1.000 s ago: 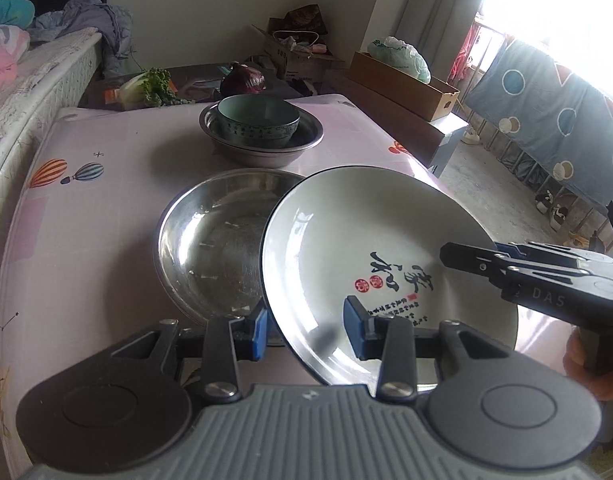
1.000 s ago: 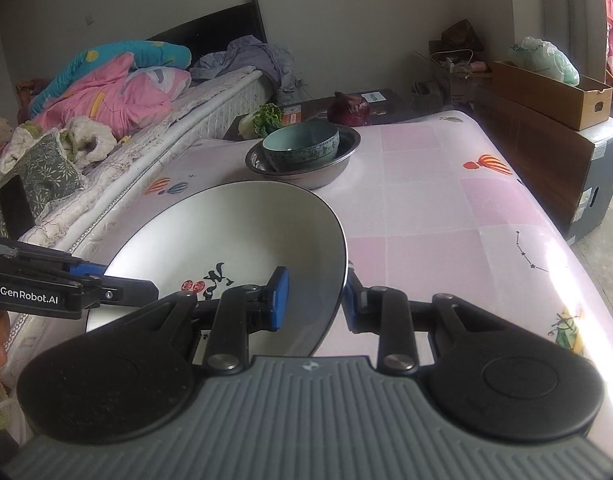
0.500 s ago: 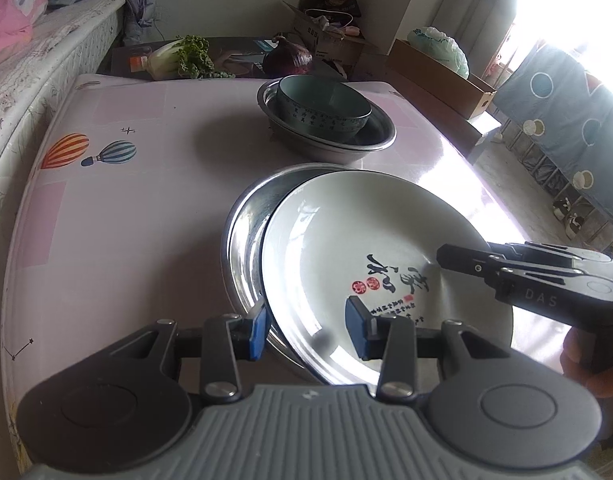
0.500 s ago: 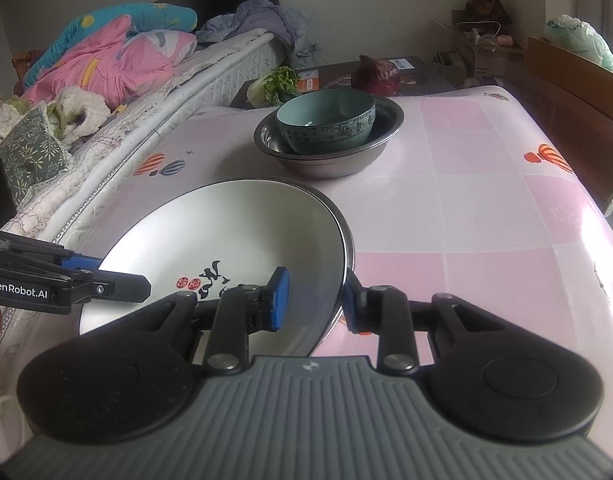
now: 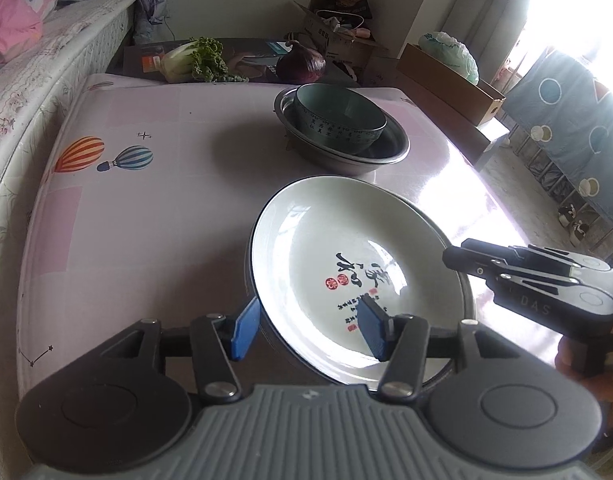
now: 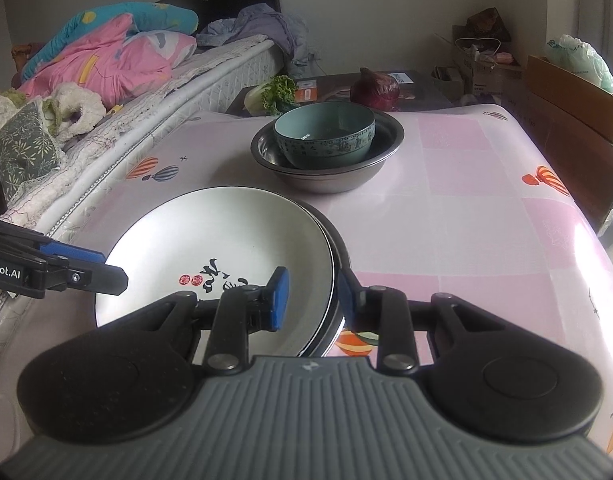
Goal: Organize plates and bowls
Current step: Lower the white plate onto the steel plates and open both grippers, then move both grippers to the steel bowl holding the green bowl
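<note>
A white plate with black calligraphy (image 5: 306,248) (image 6: 226,240) lies nested on a shallow steel plate whose dark rim (image 5: 467,292) (image 6: 340,248) shows around it. My left gripper (image 5: 308,322) straddles the white plate's near rim; its jaws are opening and the blue pads stand off the rim. It enters the right wrist view from the left (image 6: 106,276). My right gripper (image 6: 312,298) is shut on the plate's right rim, one pad inside and one outside, and appears at the right of the left wrist view (image 5: 452,258). Farther back, a teal bowl (image 5: 338,120) (image 6: 326,136) sits in a steel basin (image 5: 386,156) (image 6: 334,182).
The pink balloon-print tablecloth (image 5: 146,220) (image 6: 466,220) covers the table. A bed with bedding (image 6: 106,64) runs along the left. Leafy greens (image 5: 194,64) and a purple cabbage (image 5: 300,66) lie beyond the far edge. Cardboard boxes (image 6: 574,92) stand at the right.
Both grippers carried the white plate over the steel plate and set it down inside it. The left gripper's jaws have widened off the rim. The right grip is unchanged.
</note>
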`<state>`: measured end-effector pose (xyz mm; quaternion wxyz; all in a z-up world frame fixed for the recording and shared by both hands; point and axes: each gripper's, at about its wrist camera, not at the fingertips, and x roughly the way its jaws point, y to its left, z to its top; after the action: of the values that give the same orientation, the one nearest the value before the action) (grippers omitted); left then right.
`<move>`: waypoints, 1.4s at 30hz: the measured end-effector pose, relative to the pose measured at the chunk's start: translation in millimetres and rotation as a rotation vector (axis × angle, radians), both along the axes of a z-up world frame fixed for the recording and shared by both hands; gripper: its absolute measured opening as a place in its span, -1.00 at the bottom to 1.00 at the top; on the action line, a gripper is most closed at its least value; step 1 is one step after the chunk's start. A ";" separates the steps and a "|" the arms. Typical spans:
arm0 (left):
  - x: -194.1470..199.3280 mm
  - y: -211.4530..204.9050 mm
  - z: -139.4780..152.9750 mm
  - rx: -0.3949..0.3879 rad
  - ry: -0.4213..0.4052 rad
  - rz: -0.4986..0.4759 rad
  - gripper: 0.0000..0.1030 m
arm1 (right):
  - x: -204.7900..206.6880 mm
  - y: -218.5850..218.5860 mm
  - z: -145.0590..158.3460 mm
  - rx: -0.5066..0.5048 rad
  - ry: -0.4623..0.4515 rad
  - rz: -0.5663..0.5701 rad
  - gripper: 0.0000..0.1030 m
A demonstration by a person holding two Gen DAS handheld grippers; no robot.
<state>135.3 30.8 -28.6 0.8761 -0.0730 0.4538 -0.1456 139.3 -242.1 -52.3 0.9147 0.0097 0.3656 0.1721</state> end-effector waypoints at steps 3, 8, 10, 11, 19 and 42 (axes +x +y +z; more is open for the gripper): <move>-5.6 -2.9 8.3 0.002 -0.030 -0.008 0.17 | -3.5 3.1 1.4 0.005 -0.005 0.004 -0.47; -8.3 -9.6 12.2 0.047 -0.053 0.003 0.22 | -13.8 0.3 8.3 0.015 -0.026 -0.007 -0.46; -8.1 -10.9 10.7 0.044 -0.044 0.006 0.22 | -18.7 -3.1 12.1 0.025 -0.029 -0.020 -0.43; -8.4 -12.5 10.2 0.047 -0.041 0.008 0.22 | -21.0 -5.3 13.4 0.029 -0.030 -0.027 -0.39; -14.8 -37.9 14.8 0.130 -0.055 -0.005 0.47 | -42.9 -23.4 20.3 0.047 -0.036 -0.067 0.17; -24.2 -67.6 20.0 0.206 -0.048 0.039 0.68 | -73.2 -47.8 37.7 -0.059 -0.056 -0.188 0.97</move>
<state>111.1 -36.8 -8.7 0.8921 0.0121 0.4440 -0.0830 66.1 -289.8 -14.7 0.9366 0.0120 0.3422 0.0750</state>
